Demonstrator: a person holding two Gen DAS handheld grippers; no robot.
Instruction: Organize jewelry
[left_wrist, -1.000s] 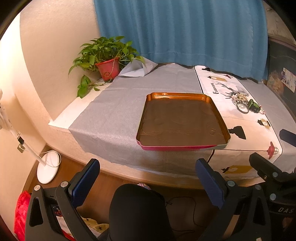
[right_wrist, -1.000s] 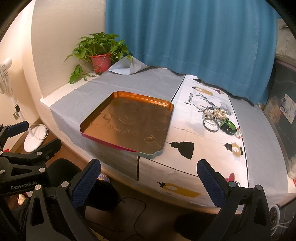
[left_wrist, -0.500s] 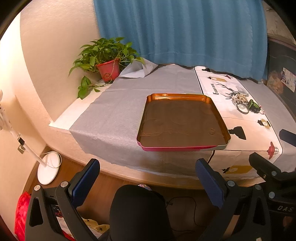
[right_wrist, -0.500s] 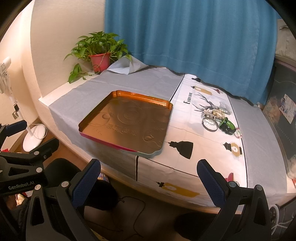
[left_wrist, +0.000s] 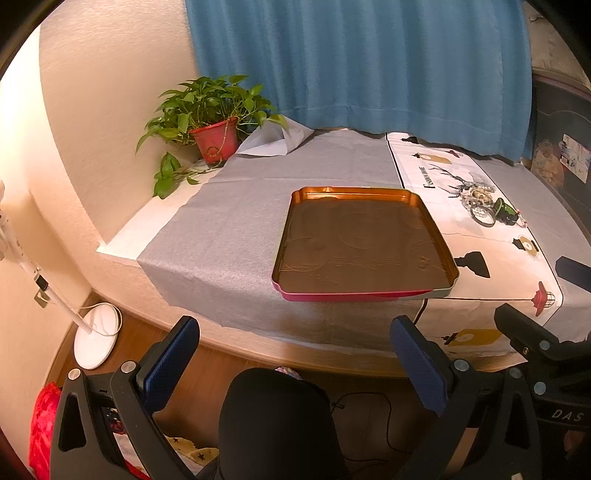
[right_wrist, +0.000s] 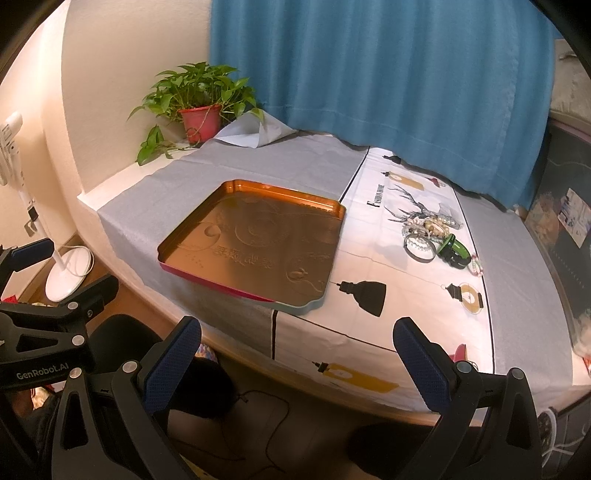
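Right wrist view: the right gripper (right_wrist: 295, 358) hangs low in the frame with its fingers spread wide, holding nothing. The jewelry pile (right_wrist: 436, 236) lies at middle right on the white cloth on the table (right_wrist: 229, 166). The bare orange tray (right_wrist: 255, 243) sits in the middle. The left gripper (left_wrist: 295, 356) is spread wide too.

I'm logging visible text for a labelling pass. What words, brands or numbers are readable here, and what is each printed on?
"GenRobot.AI": on the left gripper body, seen from the right wrist view.
"DAS": partial, on the right gripper body, seen from the left wrist view.
"FASHION": first word on the printed cloth; the second word is too blurred.
Embossed characters in the tray: unreadable.
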